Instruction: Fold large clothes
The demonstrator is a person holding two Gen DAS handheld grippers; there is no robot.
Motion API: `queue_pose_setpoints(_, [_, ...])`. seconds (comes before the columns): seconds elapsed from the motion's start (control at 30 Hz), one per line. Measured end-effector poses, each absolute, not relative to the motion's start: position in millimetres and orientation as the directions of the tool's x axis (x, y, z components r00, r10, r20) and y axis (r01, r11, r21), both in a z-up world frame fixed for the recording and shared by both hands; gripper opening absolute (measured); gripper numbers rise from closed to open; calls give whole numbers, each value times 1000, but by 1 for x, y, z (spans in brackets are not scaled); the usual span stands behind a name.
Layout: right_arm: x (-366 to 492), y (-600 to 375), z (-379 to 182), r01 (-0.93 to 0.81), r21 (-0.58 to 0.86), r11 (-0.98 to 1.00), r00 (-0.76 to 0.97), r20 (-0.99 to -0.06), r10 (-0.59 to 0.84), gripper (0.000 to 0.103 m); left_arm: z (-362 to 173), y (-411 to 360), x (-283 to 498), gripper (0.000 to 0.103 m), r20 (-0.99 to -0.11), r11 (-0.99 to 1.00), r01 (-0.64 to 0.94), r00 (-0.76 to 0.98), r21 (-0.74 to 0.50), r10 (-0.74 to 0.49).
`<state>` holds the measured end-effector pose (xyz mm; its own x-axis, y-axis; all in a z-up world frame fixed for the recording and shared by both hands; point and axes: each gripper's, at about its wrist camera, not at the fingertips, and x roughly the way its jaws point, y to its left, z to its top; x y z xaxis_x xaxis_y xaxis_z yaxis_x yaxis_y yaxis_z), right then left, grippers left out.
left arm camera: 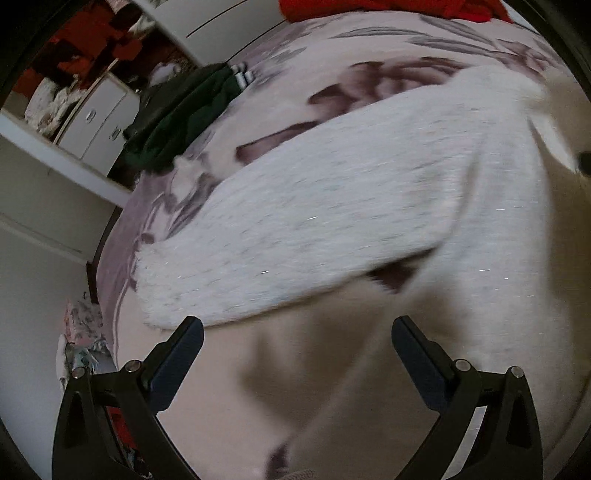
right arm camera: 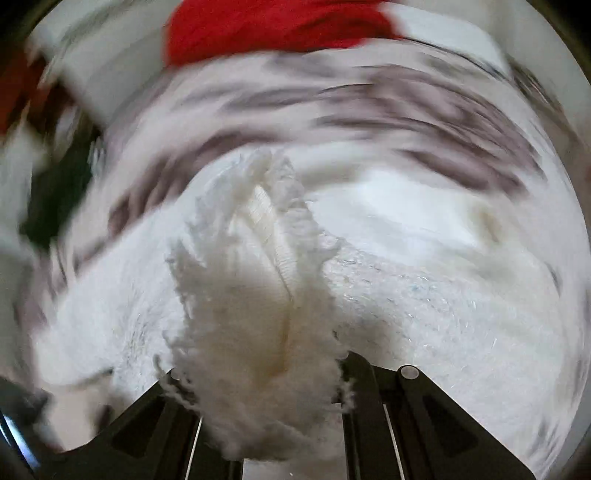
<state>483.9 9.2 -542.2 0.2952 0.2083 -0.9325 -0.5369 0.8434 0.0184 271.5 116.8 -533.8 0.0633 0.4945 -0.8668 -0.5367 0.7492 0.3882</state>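
1. A white knitted sweater [left arm camera: 332, 206] lies on a bed [left arm camera: 332, 55] that is covered with a pale sheet printed with dark leaf shapes.
2. In the left wrist view the sweater is a long band. Its long axis runs from the lower left, where a ribbed edge ends just above the left finger, up to the upper right, where it joins a wider white mass.
3. The left tongs [left arm camera: 297, 350] stand wide open above the bed, with nothing between the two dark pads. The sweater's lower edge sits just beyond the tip of the left one.
4. The right tongs [right arm camera: 258, 373] are closed on a bunched fold of the same sweater [right arm camera: 255, 295]. The fuzzy cloth fills the gap between the fingers and rises away from the camera in a narrow ridge.
5. The right wrist view is heavily blurred, so the rest of the sweater spreads out to both sides without clear edges.
6. A dark green garment [left arm camera: 177, 110] lies at the bed's far left edge, well apart from the sweater.
7. A red cloth [left arm camera: 388, 9] lies at the far end of the bed.
8. White drawers [left arm camera: 99, 122] stand beyond the green garment.
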Motion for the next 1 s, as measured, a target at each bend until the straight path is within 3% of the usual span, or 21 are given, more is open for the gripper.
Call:
queue_pose_setpoints(0.13, [479,41,-576,-576,-41,816,271,-952,143,9,-540,130,262,103,-874,751,-541,59,379,483])
queue_pose_setpoints(0.17, [486,30,-573,-559,5,829,226,-961,158,13,-541,129,261,103,-875,753,-539,57,378,480])
queue_pose_setpoints(0.23, [498,10,-566,-512,146,846,133,-960,246,27,-543,128,259,103,-881,758,-539,56,369,469])
queue_pose_setpoints(0.27, [505,-21,-553,-437,259,861,84,-942,325,43,-542,128,260,103,-885,759,-540,57,363,463])
queue_pose_setpoints(0.3, [510,-49,-546,-374,318,871,80,-925,372,50,-543,128,260,103,-890,764,-542,60,351,451])
queue_pose_setpoints(0.4, [498,-148,-527,-141,406,903,130,-897,423,51,-539,122,266,103,-894,775,-536,79,335,441])
queue_pose_setpoints(0.53, [451,-270,-544,150,188,971,84,-981,177,51,-532,108,280,103,-893,789,-525,112,319,436])
queue_pose_setpoints(0.63, [429,-309,-568,221,193,956,29,-981,192,51,-526,93,296,103,-898,806,-513,140,295,417])
queue_pose_setpoints(0.73, [430,-313,-589,157,195,968,50,-981,189,51,-517,73,314,103,-892,830,-482,190,279,410])
queue_pose_setpoints(0.83, [447,-330,-602,172,99,980,124,-989,78,48,-513,51,332,103,-899,861,-440,221,253,377])
queue_pose_setpoints(0.9, [455,-358,-606,281,116,953,185,-981,65,32,-510,39,339,103,-896,874,-414,240,254,374])
queue_pose_setpoints(1.0, [451,-381,-617,378,169,910,179,-978,107,29,-512,28,340,103,-886,880,-382,249,281,391])
